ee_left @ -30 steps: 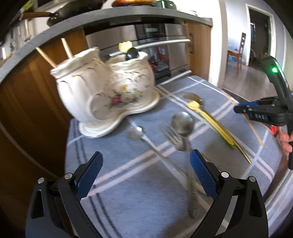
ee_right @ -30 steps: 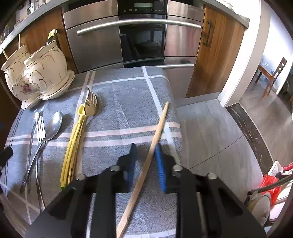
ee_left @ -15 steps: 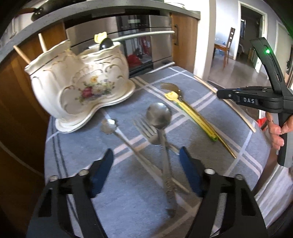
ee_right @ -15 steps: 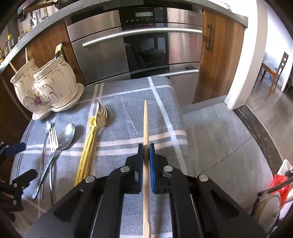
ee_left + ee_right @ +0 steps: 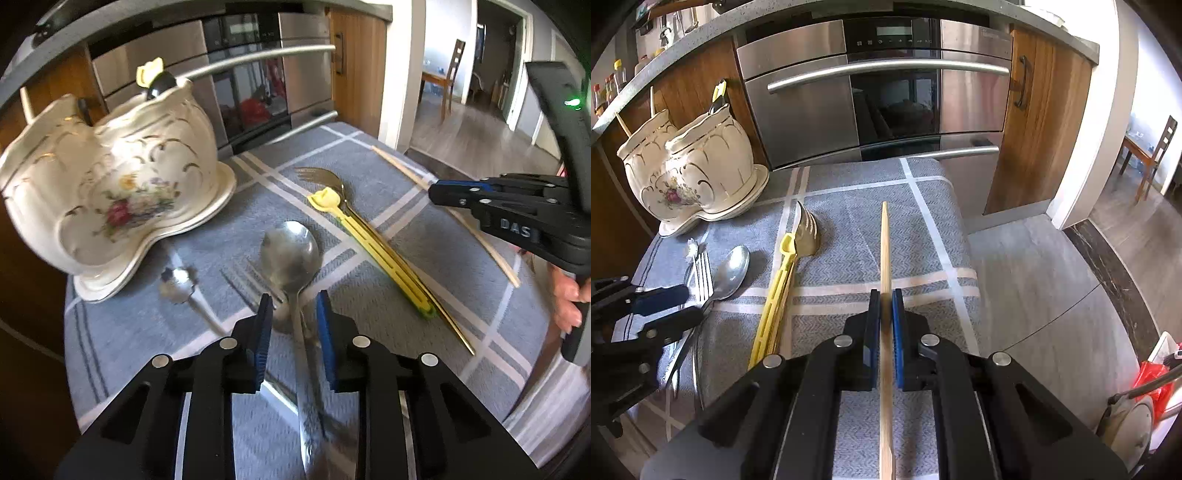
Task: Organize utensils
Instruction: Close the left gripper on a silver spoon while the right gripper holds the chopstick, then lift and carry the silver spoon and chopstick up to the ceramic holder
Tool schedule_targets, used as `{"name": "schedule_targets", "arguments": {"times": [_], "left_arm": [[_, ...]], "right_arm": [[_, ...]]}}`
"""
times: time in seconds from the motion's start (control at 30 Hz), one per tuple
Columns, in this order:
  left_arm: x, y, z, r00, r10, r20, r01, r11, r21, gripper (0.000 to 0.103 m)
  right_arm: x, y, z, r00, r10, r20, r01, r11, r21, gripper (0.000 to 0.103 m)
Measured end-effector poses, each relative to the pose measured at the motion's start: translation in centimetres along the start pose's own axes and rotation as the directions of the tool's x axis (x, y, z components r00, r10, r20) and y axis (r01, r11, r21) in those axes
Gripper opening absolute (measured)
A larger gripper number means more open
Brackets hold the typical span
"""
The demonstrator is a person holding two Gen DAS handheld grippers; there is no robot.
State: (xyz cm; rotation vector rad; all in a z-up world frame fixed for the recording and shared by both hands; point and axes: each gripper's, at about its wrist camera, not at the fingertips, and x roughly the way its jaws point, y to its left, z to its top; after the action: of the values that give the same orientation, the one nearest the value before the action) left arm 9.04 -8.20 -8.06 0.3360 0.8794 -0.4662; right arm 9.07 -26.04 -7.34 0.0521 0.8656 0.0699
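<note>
My right gripper (image 5: pixel 885 295) is shut on a wooden chopstick (image 5: pixel 885 243) that points forward above the grey checked cloth (image 5: pixel 849 221); gripper and chopstick also show in the left wrist view (image 5: pixel 436 192). My left gripper (image 5: pixel 293 306) is open, its jaws narrowed either side of the handle of a large steel spoon (image 5: pixel 290 251) lying on the cloth. A steel fork (image 5: pixel 251 284) and a small spoon (image 5: pixel 179 284) lie just left of it. A white flowered double holder (image 5: pixel 110 184) stands at the back left with utensils in it.
A yellow utensil (image 5: pixel 373 247) and a gold fork (image 5: pixel 325 177) lie side by side mid-cloth. A steel oven (image 5: pixel 879 92) and wooden cabinets stand behind the table. The table's right edge drops to a grey floor (image 5: pixel 1034 277).
My left gripper has dropped toward the large spoon and its jaws have narrowed around the handle. My right gripper closed on the chopstick and lifted it level, pointing straight ahead.
</note>
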Motion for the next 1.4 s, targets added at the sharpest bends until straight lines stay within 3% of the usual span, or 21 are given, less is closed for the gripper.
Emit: {"name": "schedule_targets", "arguments": {"times": [0.17,0.3,0.5,0.93,1.4], "left_arm": [[0.8,-0.4,0.0,1.0,0.01,-0.02,-0.009,1.0,0.022,0.025],[1.0,-0.3,0.0,1.0,0.028,-0.012,-0.027,0.999,0.025,0.007],[0.6,0.2,0.0,1.0,0.001,0.008,-0.001,1.0,0.001,0.006],[-4.8,2.3,-0.9,0.989,-0.043,0.141,0.056,0.995,-0.084,0.006],[-8.8,3.9,-1.9,0.964,0.007,0.266,0.027,0.992,-0.122,0.006]], "right_arm": [[-0.1,-0.2,0.0,1.0,0.012,-0.001,-0.012,1.0,0.002,0.006],[0.1,-0.1,0.2,1.0,0.022,-0.003,-0.022,1.0,0.006,0.006],[0.0,0.2,0.3,0.999,0.039,0.011,-0.039,0.999,0.007,0.006],[-0.5,-0.1,0.4,0.998,0.056,0.032,-0.057,0.998,0.02,0.006],[-0.8,0.6,0.5,0.996,0.065,0.058,-0.065,0.998,0.005,0.006]]}}
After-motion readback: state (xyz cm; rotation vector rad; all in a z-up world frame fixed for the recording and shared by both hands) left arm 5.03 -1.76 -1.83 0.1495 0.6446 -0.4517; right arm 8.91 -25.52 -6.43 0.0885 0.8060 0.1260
